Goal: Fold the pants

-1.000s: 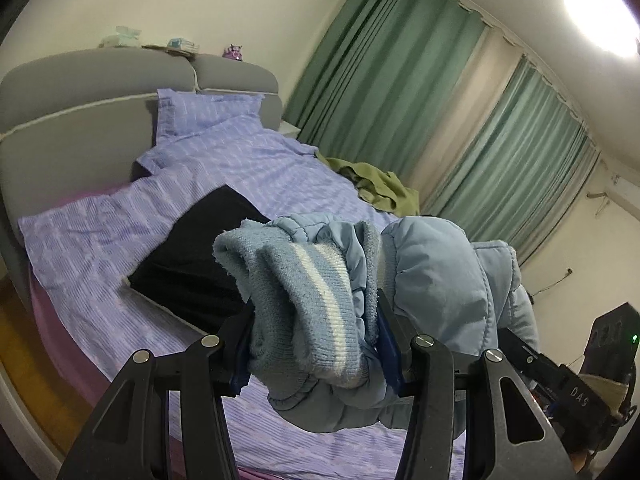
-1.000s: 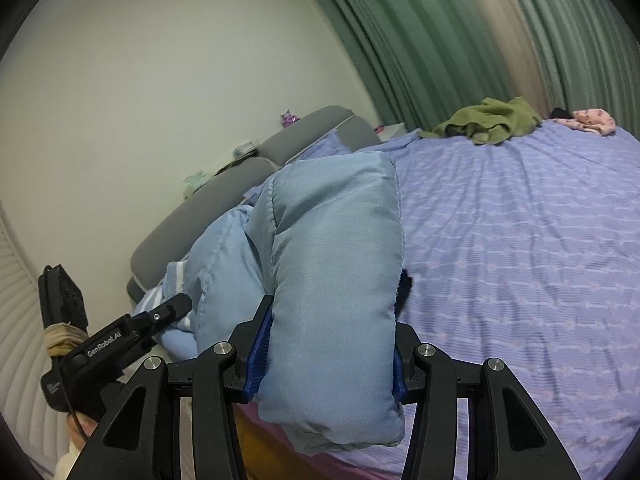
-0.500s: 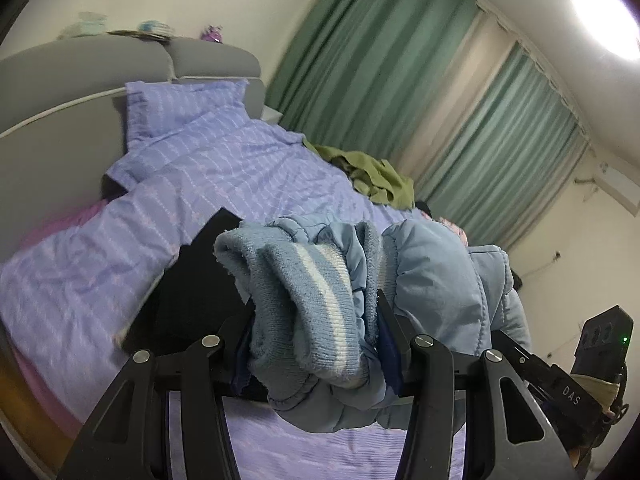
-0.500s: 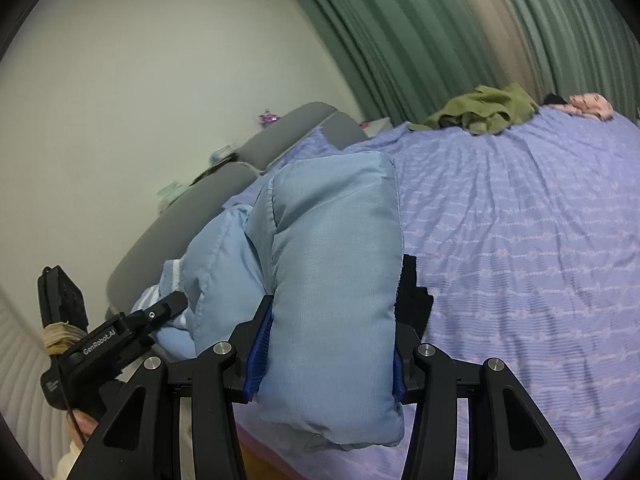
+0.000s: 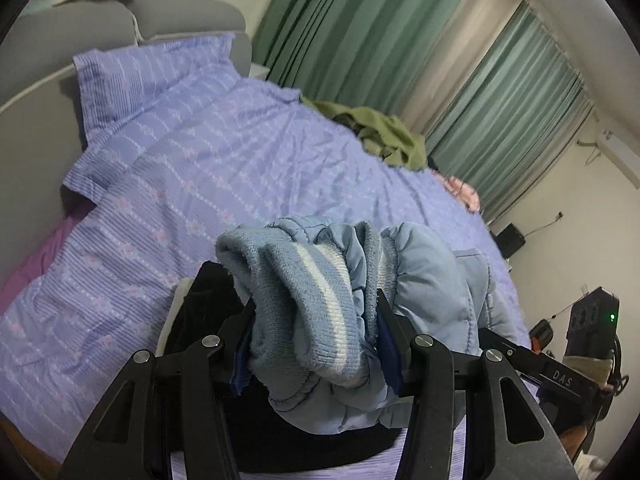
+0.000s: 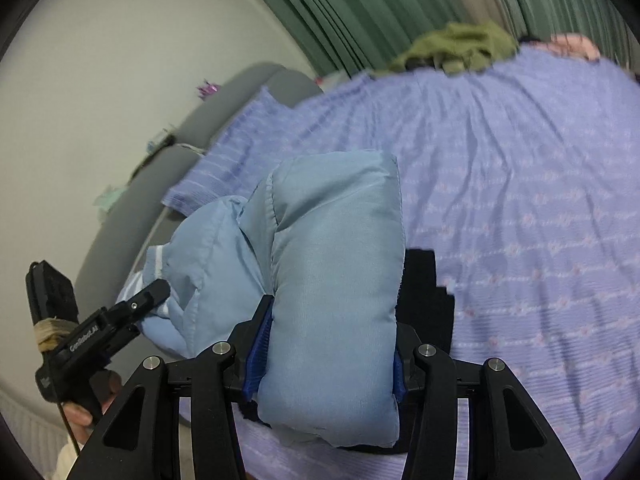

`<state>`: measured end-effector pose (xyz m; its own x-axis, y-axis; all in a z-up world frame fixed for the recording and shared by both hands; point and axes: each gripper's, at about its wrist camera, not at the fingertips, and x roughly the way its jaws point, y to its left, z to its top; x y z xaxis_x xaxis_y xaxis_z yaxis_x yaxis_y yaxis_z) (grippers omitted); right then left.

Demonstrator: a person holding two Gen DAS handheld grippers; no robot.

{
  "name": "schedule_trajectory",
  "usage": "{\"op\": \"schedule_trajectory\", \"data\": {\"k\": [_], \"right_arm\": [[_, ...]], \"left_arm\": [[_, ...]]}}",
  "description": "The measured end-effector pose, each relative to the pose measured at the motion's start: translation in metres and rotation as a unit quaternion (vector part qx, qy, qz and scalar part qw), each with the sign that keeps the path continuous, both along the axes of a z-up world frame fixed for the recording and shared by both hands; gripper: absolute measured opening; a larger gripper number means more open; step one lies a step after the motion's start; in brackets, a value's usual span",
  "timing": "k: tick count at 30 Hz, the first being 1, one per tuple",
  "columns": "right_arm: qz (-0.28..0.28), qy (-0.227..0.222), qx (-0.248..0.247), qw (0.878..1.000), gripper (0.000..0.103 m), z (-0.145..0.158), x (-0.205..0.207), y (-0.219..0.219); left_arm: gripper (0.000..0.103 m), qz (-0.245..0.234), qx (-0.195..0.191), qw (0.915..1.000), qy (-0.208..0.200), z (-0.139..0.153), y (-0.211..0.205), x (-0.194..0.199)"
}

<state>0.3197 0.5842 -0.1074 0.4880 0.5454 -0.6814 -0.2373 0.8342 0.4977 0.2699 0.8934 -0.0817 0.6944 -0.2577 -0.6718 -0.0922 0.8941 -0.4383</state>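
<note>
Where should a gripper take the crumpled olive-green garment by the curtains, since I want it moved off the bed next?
Grip a raised fold at the near edge of the olive-green garment, coming in low across the purple striped bedspread. It lies bunched in a heap, so its upstanding folds suit a pinch; the curtains crowd its far side.

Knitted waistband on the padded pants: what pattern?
Light blue with one white stripe, clearest in left wrist view.

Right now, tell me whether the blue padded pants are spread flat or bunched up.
Bunched up: the blue padded pants hang doubled in thick folds, the left tool shut on the ribbed end, the right tool on the padded end.
</note>
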Motion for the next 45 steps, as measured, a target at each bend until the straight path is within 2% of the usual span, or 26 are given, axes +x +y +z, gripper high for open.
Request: {"op": "schedule_trajectory", "data": {"k": [2, 5, 8, 10, 12, 15, 17, 20, 22, 25, 29, 31, 33, 35, 37, 42, 45], "right_arm": [[0.001, 0.024, -0.007, 1.000, 0.049, -0.018, 0.012, 0.007], [0.001, 0.041, -0.044, 0.998, 0.050, -0.042, 0.020, 0.017], [0.003, 0.056, -0.073, 0.996, 0.054, -0.057, 0.021, 0.022], [0.003, 0.051, -0.093, 0.994, 0.063, -0.063, 0.016, 0.022], [-0.005, 0.035, -0.128, 0.991, 0.080, -0.061, 0.012, 0.023], [-0.009, 0.008, -0.165, 0.986, 0.082, -0.050, 0.007, 0.024], [-0.008, 0.000, -0.185, 0.983, 0.083, -0.043, 0.002, 0.025], [-0.029, -0.030, -0.235, 0.971, 0.084, -0.026, -0.010, 0.021], [-0.037, -0.040, -0.250, 0.967, 0.084, -0.014, -0.020, 0.016], [-0.034, -0.061, -0.246, 0.967, 0.084, 0.007, -0.041, 0.008], [-0.021, -0.112, -0.236, 0.965, 0.084, 0.040, -0.078, -0.008], [-0.023, -0.133, -0.226, 0.965, 0.090, 0.057, -0.100, -0.025], [-0.026, -0.146, -0.216, 0.965, 0.098, 0.071, -0.119, -0.044], [-0.040, -0.154, -0.220, 0.962, 0.099, 0.086, -0.139, -0.072], [-0.040, -0.153, -0.211, 0.965, 0.099, 0.096, -0.154, -0.099], [-0.047, -0.163, -0.205, 0.964, 0.099, 0.120, -0.195, -0.177], [-0.061, -0.173, -0.206, 0.961, 0.099, 0.133, -0.222, -0.221]], "left_arm": [[0.050, -0.004, -0.002, 0.9998, 0.019, -0.018, 0.004, 0.011], [0.050, -0.013, 0.000, 0.9985, 0.054, -0.046, 0.008, 0.022], [0.052, -0.020, 0.008, 0.9974, 0.069, -0.063, 0.010, 0.022], [0.059, -0.014, 0.005, 0.9967, 0.080, -0.071, 0.015, 0.019], [0.067, -0.006, 0.009, 0.9961, 0.087, -0.075, 0.019, 0.017], [0.082, 0.012, 0.026, 0.9938, 0.107, -0.081, 0.021, 0.012], [0.084, 0.024, 0.036, 0.9922, 0.117, -0.078, 0.022, 0.008], [0.086, 0.056, 0.071, 0.9891, 0.116, -0.063, 0.022, -0.004], [0.091, 0.076, 0.095, 0.9867, 0.107, -0.048, 0.018, -0.015], [0.094, 0.093, 0.144, 0.9818, 0.083, -0.023, 0.003, -0.036], [0.095, 0.100, 0.149, 0.9828, 0.043, 0.014, -0.024, -0.074], [0.101, 0.109, 0.160, 0.9810, 0.019, 0.036, -0.044, -0.094], [0.103, 0.115, 0.184, 0.9761, -0.003, 0.059, -0.072, -0.116], [0.103, 0.116, 0.205, 0.9716, -0.017, 0.077, -0.104, -0.135], [0.103, 0.115, 0.214, 0.9695, -0.031, 0.090, -0.140, -0.156], [0.103, 0.085, 0.197, 0.9745, -0.065, 0.113, -0.230, -0.197], [0.103, 0.071, 0.200, 0.9742, -0.076, 0.124, -0.283, -0.218]]}}
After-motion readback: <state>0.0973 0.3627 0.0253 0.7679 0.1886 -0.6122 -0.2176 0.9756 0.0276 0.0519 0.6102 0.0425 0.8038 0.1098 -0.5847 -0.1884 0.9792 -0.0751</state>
